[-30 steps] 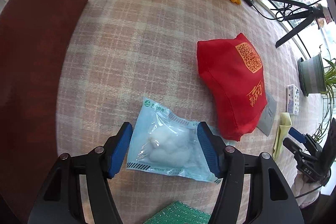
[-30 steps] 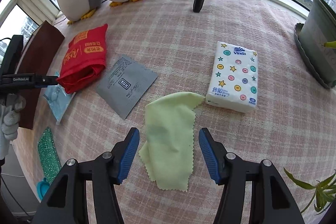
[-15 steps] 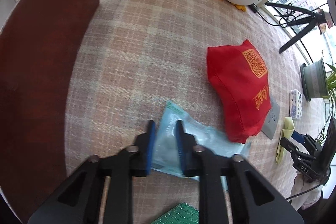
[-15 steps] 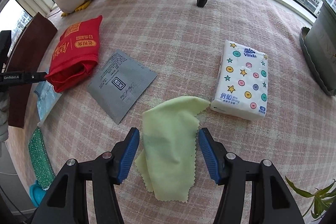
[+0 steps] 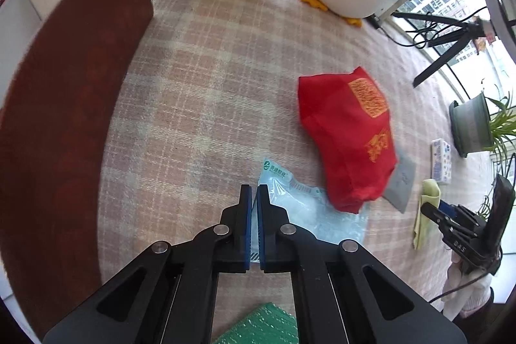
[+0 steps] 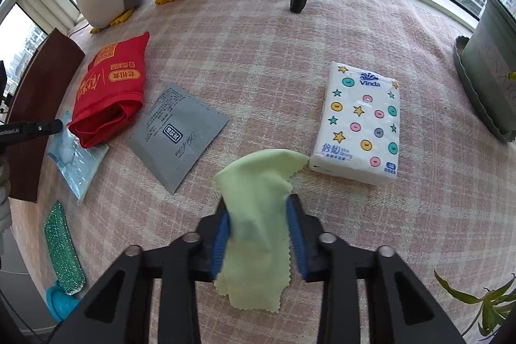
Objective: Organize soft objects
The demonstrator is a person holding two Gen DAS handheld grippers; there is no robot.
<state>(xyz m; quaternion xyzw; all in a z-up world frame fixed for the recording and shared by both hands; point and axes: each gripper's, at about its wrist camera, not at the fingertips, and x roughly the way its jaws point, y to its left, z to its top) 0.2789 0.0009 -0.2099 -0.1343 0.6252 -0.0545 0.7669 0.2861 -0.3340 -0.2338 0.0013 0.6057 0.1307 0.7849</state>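
The left gripper (image 5: pixel 254 197) is pinching the near edge of a pale blue, crinkly clear-plastic packet (image 5: pixel 309 208) holding white fluffy filling, its blue pads pressed nearly together on the film. The packet is lying flat on the pink plaid woven cloth (image 5: pixel 200 92), its far corner tucked under a soft red fabric bag (image 5: pixel 348 137) printed in orange. The right gripper (image 6: pixel 258 228) is closing partway around a thin, matte yellow-green cloth (image 6: pixel 258 215) with zigzag-cut edges, bunching it up just beside a glossy patterned tissue pack (image 6: pixel 361 121).
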